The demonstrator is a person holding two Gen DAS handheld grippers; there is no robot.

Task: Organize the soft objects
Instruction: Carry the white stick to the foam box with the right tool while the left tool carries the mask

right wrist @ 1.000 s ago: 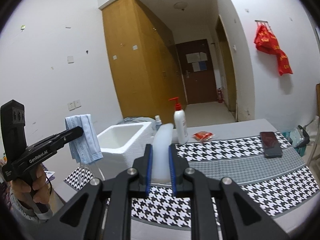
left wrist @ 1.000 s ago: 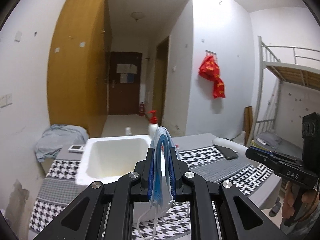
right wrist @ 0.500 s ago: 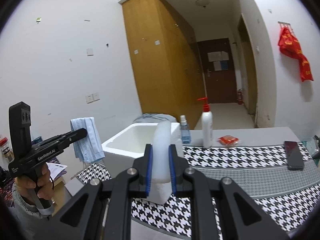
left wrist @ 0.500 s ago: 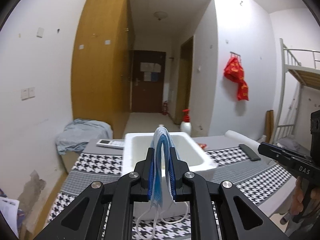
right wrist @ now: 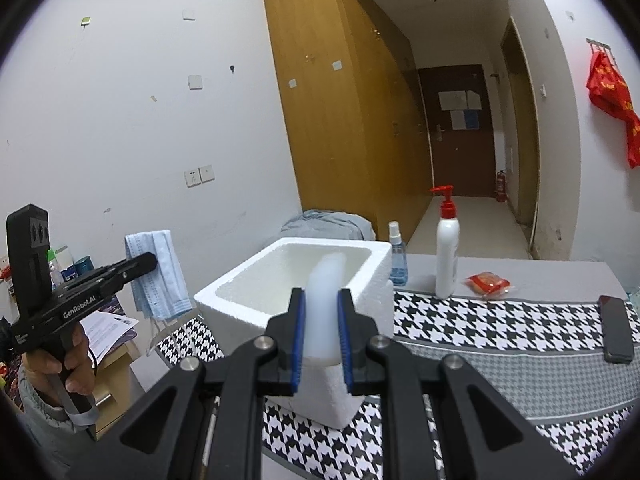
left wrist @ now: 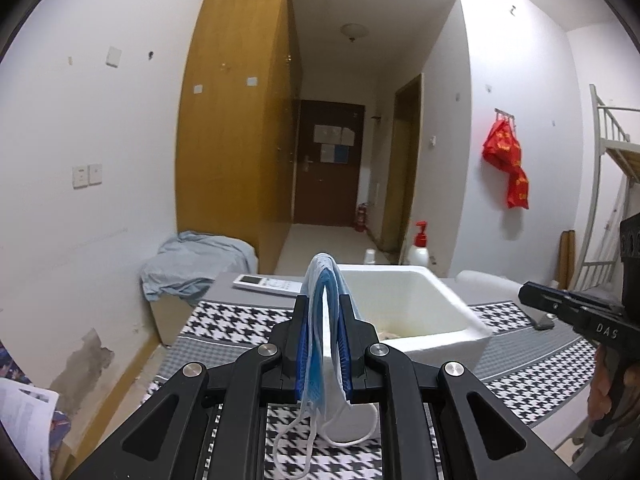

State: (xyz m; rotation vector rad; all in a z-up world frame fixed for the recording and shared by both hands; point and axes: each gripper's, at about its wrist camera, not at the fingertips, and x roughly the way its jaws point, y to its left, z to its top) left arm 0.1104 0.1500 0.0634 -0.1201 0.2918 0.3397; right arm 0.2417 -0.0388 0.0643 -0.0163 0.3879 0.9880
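My left gripper (left wrist: 323, 304) is shut on a stack of blue face masks (left wrist: 320, 320), whose white ear loops dangle below. From the right wrist view the same masks (right wrist: 158, 276) hang from the left gripper (right wrist: 150, 260) at the left of the table. My right gripper (right wrist: 322, 300) is shut on a white foam roll (right wrist: 322, 312) that stands up between its pads. A white foam box (right wrist: 360, 292) sits open on the houndstooth table just ahead of both grippers; in the left wrist view the box (left wrist: 440, 328) lies right of the masks, and the right gripper (left wrist: 532, 294) points in from the right edge.
On the table stand a white pump bottle (right wrist: 446, 264), a small blue spray bottle (right wrist: 396, 260), a red packet (right wrist: 488, 284), a black phone (right wrist: 616, 328) and a white remote (left wrist: 268, 284). A grey cloth (left wrist: 192, 264) lies by the wardrobe. A bunk bed (left wrist: 612, 184) stands at the right.
Both grippers have swung sideways, so the foam box now sits more to the right in the left wrist view and closer and more central in the right wrist view. Both grips are unchanged.
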